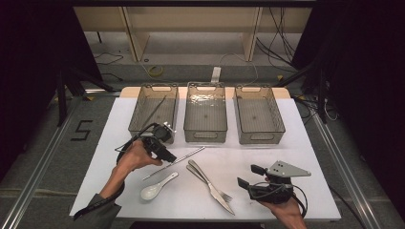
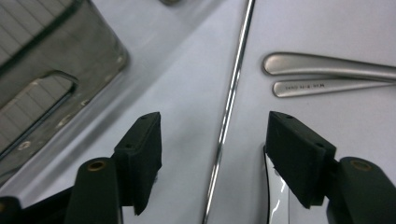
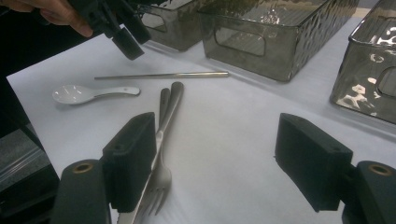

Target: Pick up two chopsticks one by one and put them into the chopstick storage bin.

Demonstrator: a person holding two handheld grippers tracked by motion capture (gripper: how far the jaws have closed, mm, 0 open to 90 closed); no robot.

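Observation:
A metal chopstick (image 1: pixel 188 155) lies slanted on the white table (image 1: pixel 267 157), in front of the left bin. My left gripper (image 1: pixel 171 157) is low over it. In the left gripper view its jaws (image 2: pixel 215 119) stand apart on either side of the chopstick (image 2: pixel 232 88), and the pads are not touching it. A white spoon (image 1: pixel 155 189) lies just nearer me, and a fork and knife (image 1: pixel 210 183) lie crossed at the middle. My right gripper (image 1: pixel 249 175) hovers open at the front right, with nothing between its jaws (image 3: pixel 217 123); the fork (image 3: pixel 159 182) lies below its left jaw.
Three clear smoky bins stand in a row at the back: the left bin (image 1: pixel 154 86) holds another chopstick (image 1: pixel 155 112), then come the middle bin (image 1: pixel 205 136) and the right bin (image 1: pixel 260 138). Bare table lies between the cutlery and the bins.

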